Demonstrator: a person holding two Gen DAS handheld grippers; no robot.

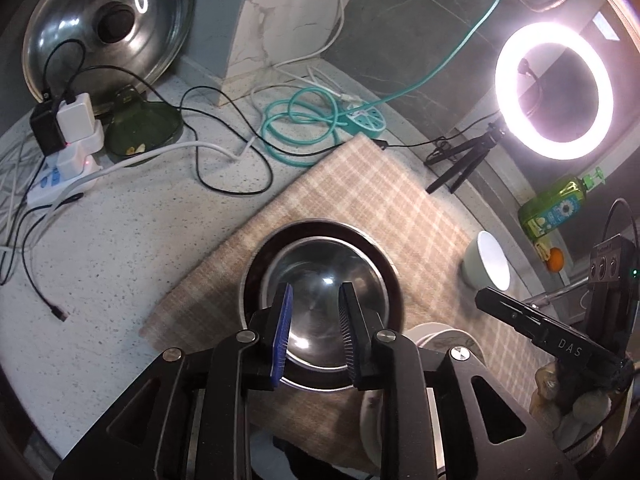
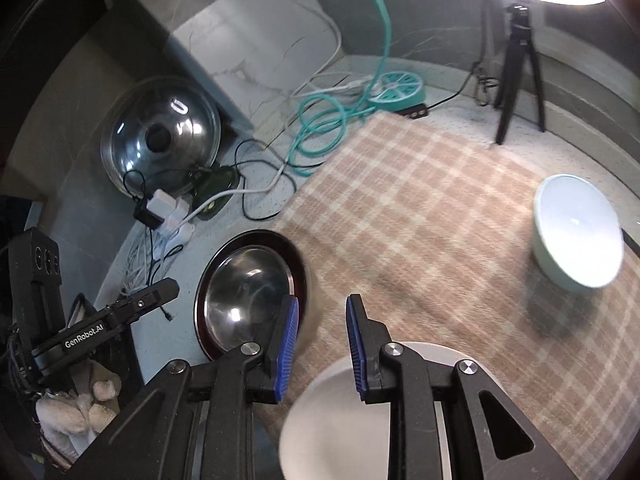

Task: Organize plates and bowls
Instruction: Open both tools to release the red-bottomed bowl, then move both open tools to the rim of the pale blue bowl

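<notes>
A steel bowl (image 1: pixel 320 280) sits inside a dark red plate (image 1: pixel 380 264) on the plaid cloth (image 1: pixel 360 184). My left gripper (image 1: pixel 314 300) is open and empty, hovering just above the steel bowl. A pale green bowl (image 1: pixel 486 260) stands on the cloth to the right. A white plate (image 1: pixel 444 338) lies near the front. In the right wrist view the steel bowl (image 2: pixel 244 292) and red plate (image 2: pixel 288 248) are at left, the pale green bowl (image 2: pixel 576 228) at right. My right gripper (image 2: pixel 322 316) is open and empty above the white plate (image 2: pixel 340 412).
A ring light (image 1: pixel 554 90) on a tripod (image 2: pixel 516 76) stands at the back right. A pot lid (image 1: pixel 108 24), power strips (image 1: pixel 68 152), coiled teal cable (image 1: pixel 300 120) and a green bottle (image 1: pixel 554 208) surround the cloth.
</notes>
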